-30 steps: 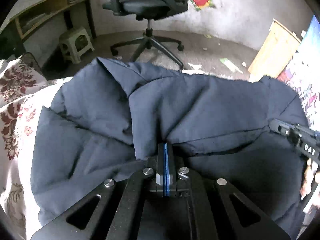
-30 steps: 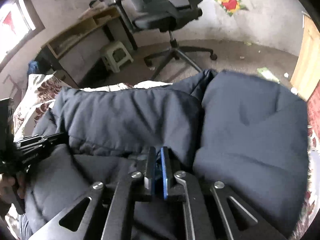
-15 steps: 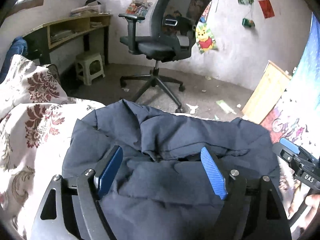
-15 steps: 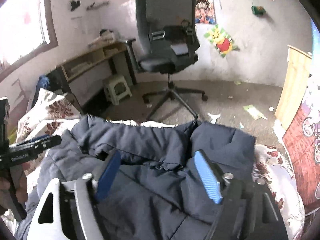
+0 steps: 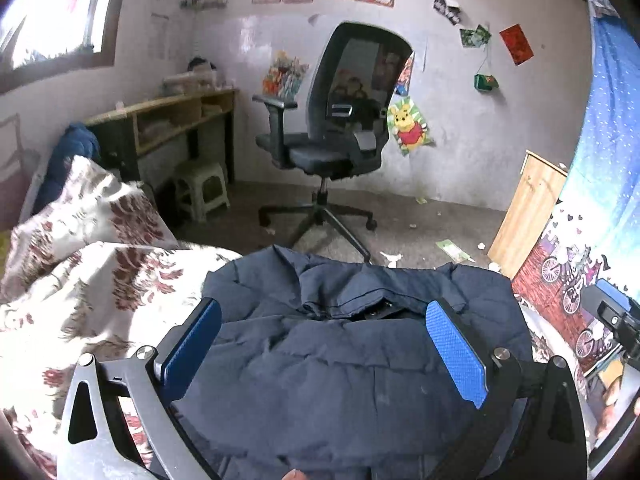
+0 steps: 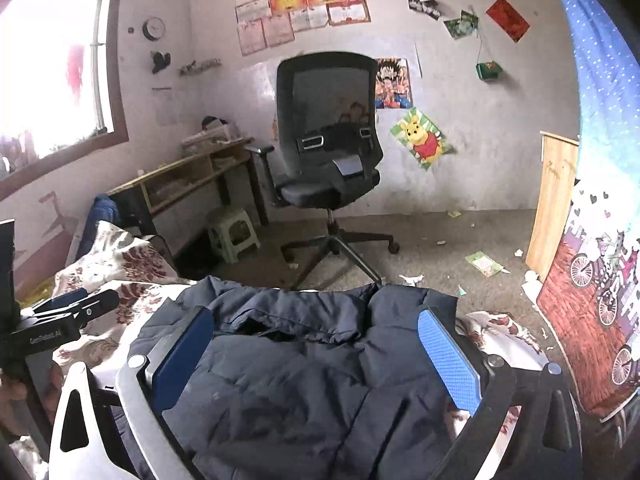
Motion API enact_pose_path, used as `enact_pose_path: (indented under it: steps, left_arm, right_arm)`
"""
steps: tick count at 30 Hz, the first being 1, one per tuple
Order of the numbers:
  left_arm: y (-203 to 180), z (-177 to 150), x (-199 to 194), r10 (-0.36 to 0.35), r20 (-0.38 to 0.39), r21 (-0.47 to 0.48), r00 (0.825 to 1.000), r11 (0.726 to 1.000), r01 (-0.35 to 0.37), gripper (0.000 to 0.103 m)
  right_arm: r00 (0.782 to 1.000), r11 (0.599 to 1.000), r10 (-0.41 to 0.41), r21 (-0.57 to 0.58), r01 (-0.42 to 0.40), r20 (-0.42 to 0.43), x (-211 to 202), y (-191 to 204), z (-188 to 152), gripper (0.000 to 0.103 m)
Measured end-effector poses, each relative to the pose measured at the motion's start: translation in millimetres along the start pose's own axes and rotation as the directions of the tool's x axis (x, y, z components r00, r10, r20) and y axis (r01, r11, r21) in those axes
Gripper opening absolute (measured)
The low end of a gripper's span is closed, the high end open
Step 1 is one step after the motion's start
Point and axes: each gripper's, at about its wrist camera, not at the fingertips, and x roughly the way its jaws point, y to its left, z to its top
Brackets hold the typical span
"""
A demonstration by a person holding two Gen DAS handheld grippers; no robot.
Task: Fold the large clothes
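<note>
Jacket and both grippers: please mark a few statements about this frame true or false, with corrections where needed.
1. The jacket lies on a floral bedspread. True.
2. The left gripper is clamped on the jacket. False: its jaws are opening, the pads stand wide apart and clear of the cloth.
3. The right gripper holds nothing. True: its jaws are opening, with the jacket only lying below them.
4. The office chair stands on the bed. False: it stands on the floor beyond the bed.
5. A stool sits by the desk. True.
6. The jacket is bright red. False: it is dark navy.
</note>
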Motion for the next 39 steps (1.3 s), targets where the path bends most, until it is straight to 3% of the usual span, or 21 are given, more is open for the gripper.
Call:
enact_pose_path:
  steps: [13, 24, 39]
  left_arm:
    - [-8.1, -29.9, -95.9, 0.005, 0.066, 0.102, 0.998, 0.995, -0.012, 0.101]
    - [-7.4, -81.6, -161.9, 0.028, 0.065, 0.145, 0.998, 0.989, -0.037, 0.101]
    - [7.0, -166.3, -194.3, 0.081, -0.014, 0.164, 0.997, 0.983, -0.077, 0.101]
  right_arm:
    - [0.999, 0.998, -0.039, -0.042, 0.039, -0.001, -91.6, 25.2, -30.6, 0.103]
    - [0.998, 0.995, -0.06, -0.078, 0.058, -0.013, -154.2, 50.3, -69.4, 0.103]
    - [0.994, 0.986, -0.041, -0.164, 0.024, -0.1, -187.3, 75.5, -147.2, 0.103]
